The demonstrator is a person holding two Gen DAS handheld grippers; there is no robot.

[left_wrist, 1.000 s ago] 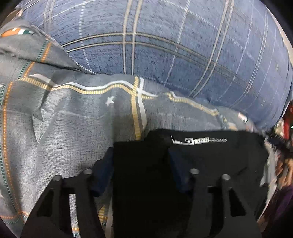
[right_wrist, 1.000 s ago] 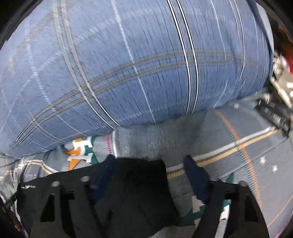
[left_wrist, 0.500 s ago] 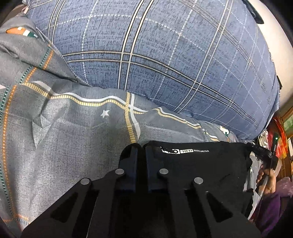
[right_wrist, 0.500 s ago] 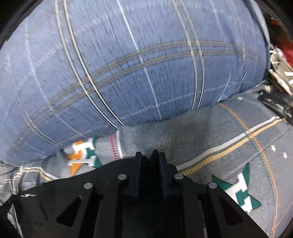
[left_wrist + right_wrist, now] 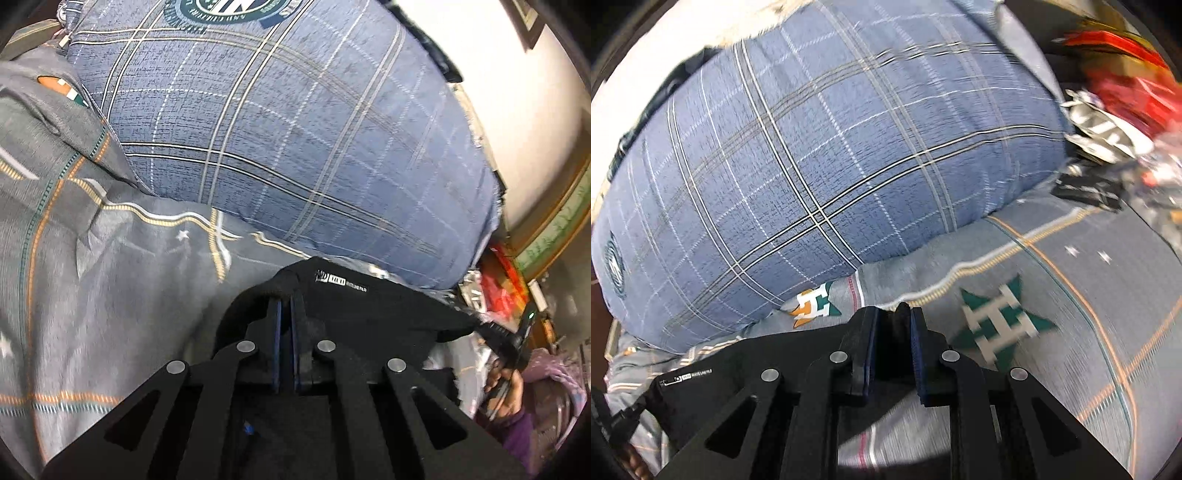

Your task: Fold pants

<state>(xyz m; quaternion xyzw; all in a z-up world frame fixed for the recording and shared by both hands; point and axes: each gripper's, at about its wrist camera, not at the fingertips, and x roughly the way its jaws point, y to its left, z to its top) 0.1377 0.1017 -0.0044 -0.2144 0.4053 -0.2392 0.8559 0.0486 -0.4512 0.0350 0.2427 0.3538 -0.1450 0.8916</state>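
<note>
Pants (image 5: 369, 314), black and lying on the grey patterned bed (image 5: 110, 295), are pinched at one edge by each hand-held gripper, left (image 5: 286, 295) and right (image 5: 894, 314), apparently to lift both corners evenly for a fold.

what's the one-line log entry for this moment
step: lift pants edge | left tongs: shut on pants | right tongs: shut on pants | under: bedsheet

Even indoor light, moderately bright, no hard shadows. Strong fisheye bending, black vignette in all corners. Left wrist view mostly sharp; pale wall (image 5: 524, 122) nearly overexposed. Right wrist view motion-smeared, worst on the red clutter (image 5: 1126, 81) and the bedsheet (image 5: 1089, 295).
</note>
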